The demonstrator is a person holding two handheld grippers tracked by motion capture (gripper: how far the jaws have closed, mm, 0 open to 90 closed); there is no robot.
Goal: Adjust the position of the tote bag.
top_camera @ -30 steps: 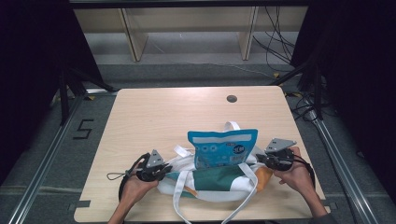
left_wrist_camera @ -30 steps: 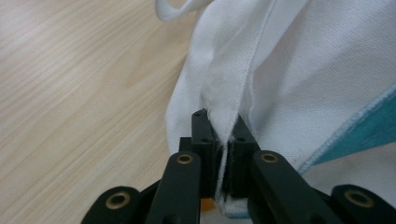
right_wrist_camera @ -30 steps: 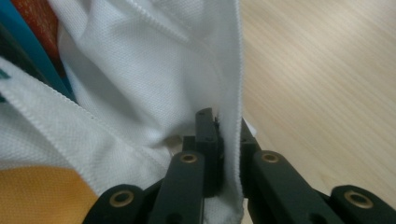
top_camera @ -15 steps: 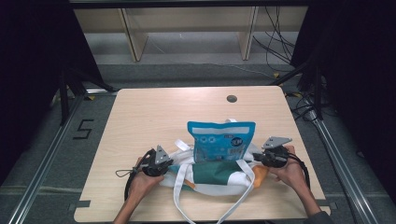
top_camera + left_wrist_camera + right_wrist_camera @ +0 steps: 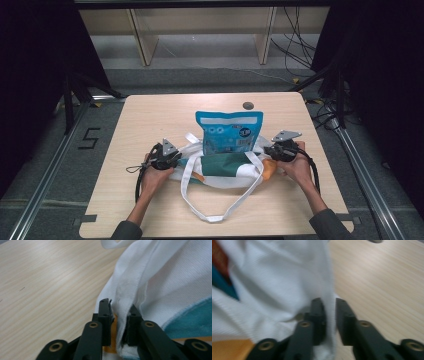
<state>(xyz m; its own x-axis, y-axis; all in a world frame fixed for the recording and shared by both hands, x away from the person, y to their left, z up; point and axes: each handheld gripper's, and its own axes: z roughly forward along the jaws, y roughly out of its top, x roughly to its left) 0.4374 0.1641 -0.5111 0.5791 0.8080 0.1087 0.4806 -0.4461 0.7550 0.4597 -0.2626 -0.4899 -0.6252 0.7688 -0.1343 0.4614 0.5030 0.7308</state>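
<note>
Both hands and the tote bag [image 5: 225,167] have shifted farther up the worktop [image 5: 150,115], the blue pouch [image 5: 229,131] still standing in the bag's mouth. The left tongs [image 5: 119,315] and right tongs [image 5: 330,308] have just been opening; each now stands slightly apart with the bag's white side hem loose between the jaws.

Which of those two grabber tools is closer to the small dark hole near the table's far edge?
The right gripper. It sits at the tote bag's right end, just below the hole; the left gripper is at the bag's opposite end, farther off.
</note>
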